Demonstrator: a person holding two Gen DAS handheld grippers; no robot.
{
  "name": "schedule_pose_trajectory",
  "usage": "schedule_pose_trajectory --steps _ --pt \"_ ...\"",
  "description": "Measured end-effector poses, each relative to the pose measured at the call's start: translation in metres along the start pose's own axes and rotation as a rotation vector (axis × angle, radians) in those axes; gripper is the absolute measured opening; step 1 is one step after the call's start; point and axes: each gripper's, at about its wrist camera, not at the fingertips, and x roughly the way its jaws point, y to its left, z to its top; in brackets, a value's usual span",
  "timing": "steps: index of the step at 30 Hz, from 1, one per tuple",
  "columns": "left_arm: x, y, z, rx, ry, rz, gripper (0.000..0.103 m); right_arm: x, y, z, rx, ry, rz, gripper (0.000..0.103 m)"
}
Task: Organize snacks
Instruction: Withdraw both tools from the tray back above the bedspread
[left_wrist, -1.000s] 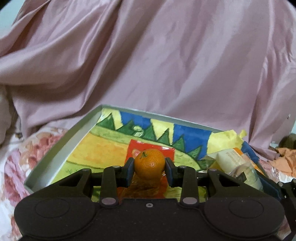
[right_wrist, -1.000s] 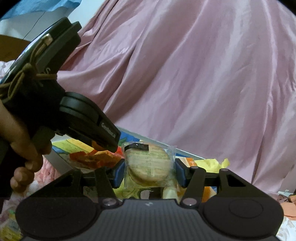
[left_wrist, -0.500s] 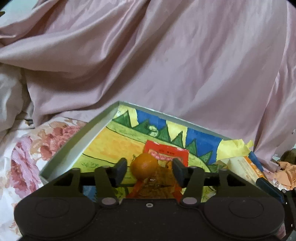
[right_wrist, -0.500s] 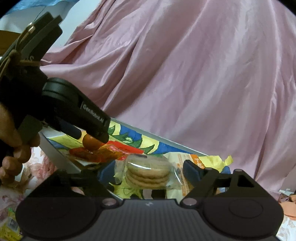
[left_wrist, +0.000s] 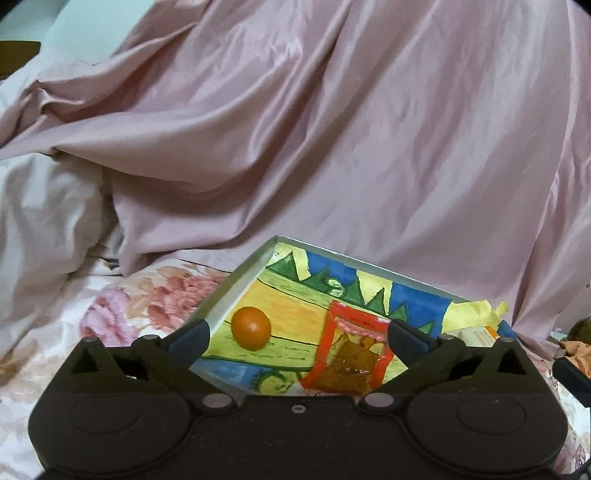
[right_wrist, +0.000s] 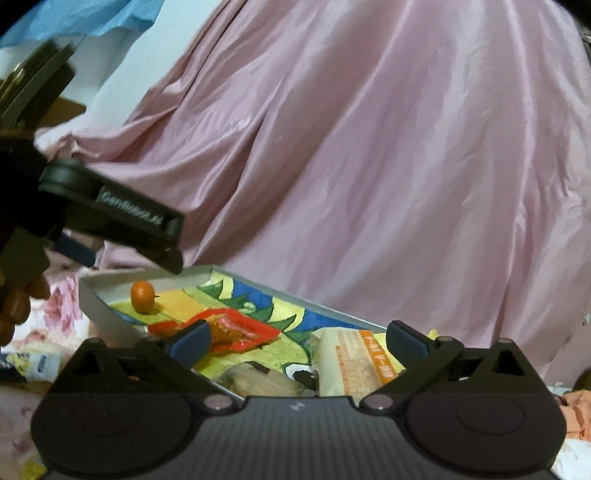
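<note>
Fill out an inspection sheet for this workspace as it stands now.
Surface: floral bedsheet, rumpled.
Job's things: painted tray holds a mandarin near its left wall, a red snack pouch beside it, a wrapped biscuit stack and an orange-and-white packet at the right end.
Clutter: yellow-blue wrapper on the sheet left of the tray; orange crumpled material at far right.
Grippers: left gripper open, empty; right gripper open, empty, over the biscuits.
Cables: nothing seen.
Surroundings: pink satin cloth draped behind the tray; blue sheet top left.
</note>
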Motion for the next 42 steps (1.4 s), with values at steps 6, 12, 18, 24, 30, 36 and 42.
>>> schedule_pose_trajectory --steps 6,12,18,24,30,36,42 --pt "-0.031 0.007 -0.008 0.008 -0.022 -0.002 0.102 -0.031 -0.007 0.008 0.076 -0.011 -0.008 0.103" --pt "-0.066 0.015 -0.02 0.034 -0.04 0.003 0.102 -0.057 -0.009 0.013 0.162 0.017 -0.016 0.103" --pt "-0.101 0.025 -0.037 0.072 -0.035 -0.009 0.102 -0.089 -0.007 0.008 0.312 0.103 -0.055 0.103" --pt "-0.135 0.039 -0.06 0.079 -0.003 -0.036 0.102 -0.128 0.004 -0.004 0.358 0.171 -0.08 0.103" --pt "-0.159 0.058 -0.085 0.106 0.042 -0.027 0.102 -0.161 0.016 -0.007 0.358 0.216 -0.087 0.103" --pt "-0.182 0.076 -0.105 0.099 0.089 -0.002 0.102 -0.187 0.026 -0.006 0.352 0.275 -0.045 0.103" --pt "-0.198 0.079 -0.126 0.108 0.131 0.007 0.102 -0.216 0.033 -0.007 0.347 0.31 -0.008 0.103"
